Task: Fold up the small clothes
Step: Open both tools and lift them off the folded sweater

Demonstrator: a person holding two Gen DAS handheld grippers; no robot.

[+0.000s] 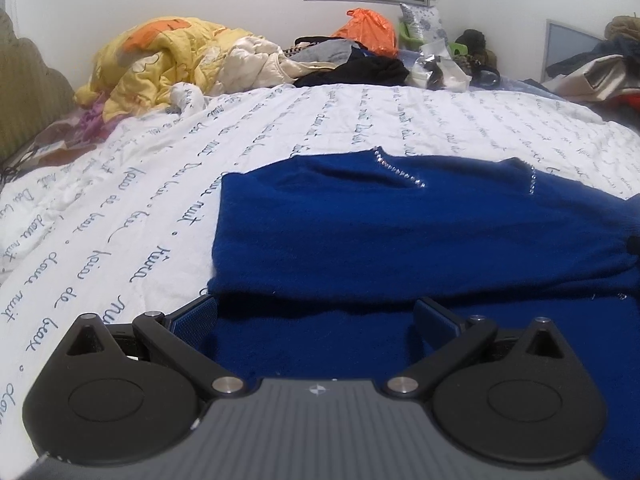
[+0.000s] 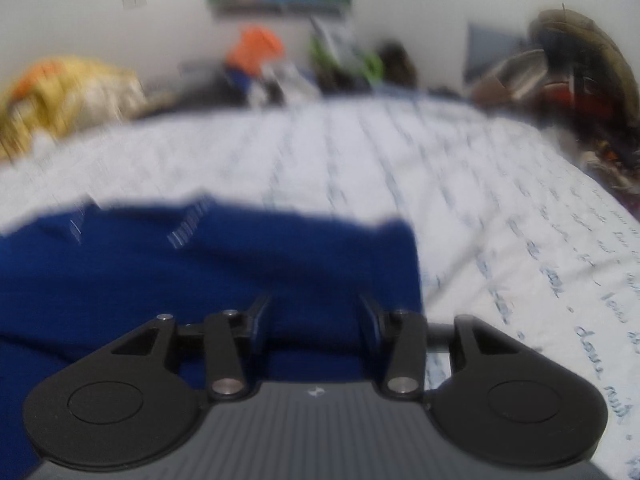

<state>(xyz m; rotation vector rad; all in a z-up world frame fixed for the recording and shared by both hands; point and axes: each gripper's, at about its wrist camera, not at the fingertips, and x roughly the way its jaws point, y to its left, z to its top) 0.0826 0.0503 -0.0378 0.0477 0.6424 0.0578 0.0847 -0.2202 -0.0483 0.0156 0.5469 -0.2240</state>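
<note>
Lying flat on the bed, the deep blue knitted sweater with lines of small rhinestones fills the middle and the 3 o'clock side of the left wrist view, its straight side edge running from 12 toward 6 o'clock. A thick doubled layer along its near edge suggests one fold is already in, though that is a judgement.

The left gripper hovers at 6 o'clock with its jaws spread wide over the near hem, nothing between them. The right gripper, seen in a blurred view, sits over the sweater's other near corner. Its jaws stand apart, narrower than the left pair, and I cannot tell whether knit is pinched between them.

Around the garment spreads the white quilted bedspread printed with blue handwriting. Toward 11 o'clock a crumpled yellow and orange quilt is heaped, and at 12 o'clock an orange plastic bag and dark clothes lie against the wall.

The step in hand looks like setting up the next fold, with both tools at the near hem. The next move likely calls for each gripper to close on a near corner through both layers, then lift and carry the hem toward the neckline at 12 o'clock. The soft knit may sag or slip.
</note>
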